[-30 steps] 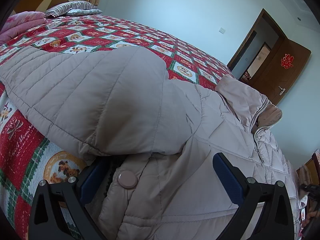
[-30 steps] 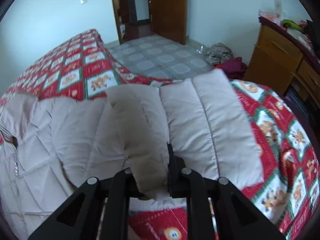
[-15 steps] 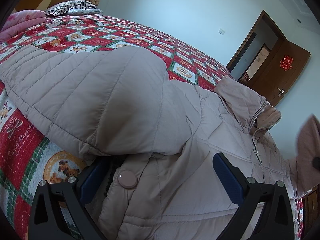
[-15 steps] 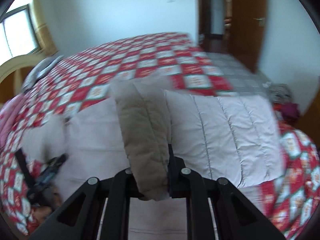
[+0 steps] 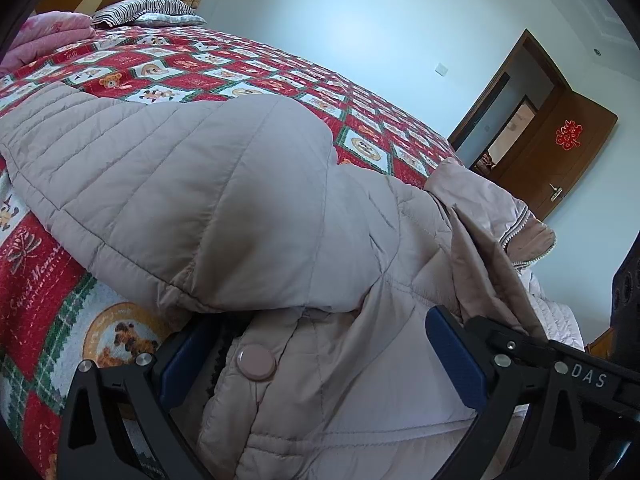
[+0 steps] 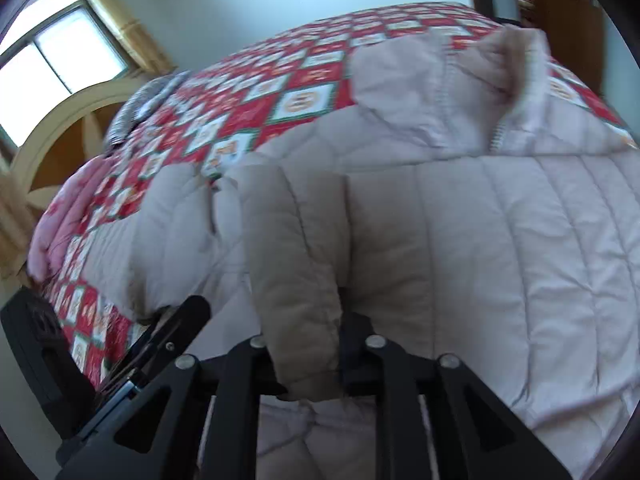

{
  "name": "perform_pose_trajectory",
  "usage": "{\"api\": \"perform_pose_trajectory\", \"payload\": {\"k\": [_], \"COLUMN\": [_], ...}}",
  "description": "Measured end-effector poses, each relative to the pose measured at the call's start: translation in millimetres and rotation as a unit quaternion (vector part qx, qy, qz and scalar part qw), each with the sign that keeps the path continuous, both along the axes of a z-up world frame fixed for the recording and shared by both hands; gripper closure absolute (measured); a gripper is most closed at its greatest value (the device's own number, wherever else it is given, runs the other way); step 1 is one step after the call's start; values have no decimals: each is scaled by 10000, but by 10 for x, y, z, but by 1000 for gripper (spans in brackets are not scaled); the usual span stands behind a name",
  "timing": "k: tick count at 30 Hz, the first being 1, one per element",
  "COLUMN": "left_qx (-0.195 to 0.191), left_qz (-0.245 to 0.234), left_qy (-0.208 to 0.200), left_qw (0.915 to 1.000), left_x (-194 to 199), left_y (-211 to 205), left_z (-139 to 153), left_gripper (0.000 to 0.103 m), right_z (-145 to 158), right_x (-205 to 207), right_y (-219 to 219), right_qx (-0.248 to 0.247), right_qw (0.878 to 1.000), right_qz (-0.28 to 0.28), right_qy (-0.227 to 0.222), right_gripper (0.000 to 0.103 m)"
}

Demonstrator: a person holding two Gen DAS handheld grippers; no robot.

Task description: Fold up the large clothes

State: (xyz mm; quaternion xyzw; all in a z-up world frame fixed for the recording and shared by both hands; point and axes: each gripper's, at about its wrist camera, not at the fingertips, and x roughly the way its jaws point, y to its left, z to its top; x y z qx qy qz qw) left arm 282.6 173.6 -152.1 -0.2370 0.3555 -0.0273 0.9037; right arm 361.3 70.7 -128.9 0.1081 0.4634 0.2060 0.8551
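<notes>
A beige quilted puffer jacket (image 5: 224, 200) lies on the bed, one sleeve folded across its body, collar and zipper (image 5: 520, 232) at the far right. My left gripper (image 5: 316, 364) is open, its blue pads either side of the jacket's lower edge near a round snap button (image 5: 256, 361). My right gripper (image 6: 308, 364) is shut on the other sleeve's cuff (image 6: 300, 280) and holds it over the jacket body (image 6: 500, 260). The sleeve fabric also shows at the right of the left wrist view (image 5: 488, 280). The left gripper shows at lower left of the right wrist view (image 6: 132, 368).
The bed has a red, white and green patchwork quilt (image 5: 48, 280). A pink blanket (image 5: 48, 36) and a striped pillow (image 5: 148, 10) lie at the headboard end. A brown door (image 5: 560, 160) stands open beyond the bed. A window (image 6: 60, 68) is above the headboard.
My right gripper has swung the sleeve cuff from the bed's outer side across over the jacket body, toward the left gripper. The left gripper has stayed put and open.
</notes>
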Motion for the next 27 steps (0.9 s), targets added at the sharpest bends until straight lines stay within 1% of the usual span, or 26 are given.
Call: {"api": "perform_pose_trajectory", "payload": {"k": [2,3,4,6,7,9,10,11,12,13,14,15,16,18,19,20,21,23,26,27], "left_qx": [-47,-62,-47,-29,-35,-27,-14,-3,8,22,36,55,90,211,265,324,424,616,1021,1102], "left_qz": [3,4,3,3,3,3,4,5,6,8,9,11,14,14,15,13,8,-9,-30,-37], "left_qy": [-24,-21,-16,-11,-12,-10,-2,3,9,17,25,36,56,118,145,175,227,324,421,340], "left_qw": [10000,10000,10000,10000,10000,10000,10000,10000,10000,10000,10000,10000,9999,9997,9995,9993,9988,9976,9939,9933], "left_x": [-7,-6,-2,-4,-5,-5,-2,0,2,6,7,11,19,37,45,50,60,77,63,37], "left_y": [10,14,11,3,1,-4,-8,-11,-13,-16,-20,-23,-33,-65,-77,-91,-116,-159,-279,-339], "left_z": [1,-2,0,2,3,5,6,7,8,9,11,12,14,19,22,24,30,51,189,276], "left_gripper": [1,1,1,1,1,1,1,1,1,1,1,1,1,1,1,1,1,1,1,1], "right_z": [27,73,188,397,567,782,846,910,913,892,819,754,639,310,118,-67,-98,-79,-70,-69], "right_x": [21,7,-37,-127,-214,-349,-400,-460,-472,-466,-453,-440,-407,-351,-341,-368,-419,-459,-499,-510], "right_y": [-46,-94,-193,-355,-520,-795,-919,-1146,-1331,-1476,-1765,-1903,-2081,-2338,-2443,-2544,-2612,-2675,-2637,-2615], "right_qx": [245,383,604,794,755,436,150,-369,-713,-907,-1199,-1280,-1309,-1304,-1251,-1145,-991,-779,-850,-883], "right_qw": [9996,9991,9981,9967,9959,9936,9915,9853,9796,9754,9657,9613,9599,9626,9635,9632,9628,9618,9603,9601], "right_qz": [17,-1,8,22,-61,-327,-522,-888,-1188,-1419,-1894,-2095,-2226,-2319,-2360,-2432,-2513,-2622,-2647,-2639], "right_qy": [159,198,133,-177,-487,-989,-1181,-1409,-1458,-1424,-1313,-1251,-1088,-517,-207,-3,-79,-110,-225,-264], "right_gripper": [48,45,45,45,45,45,46,52,60,63,63,63,63,64,68,70,74,74,74,71]}}
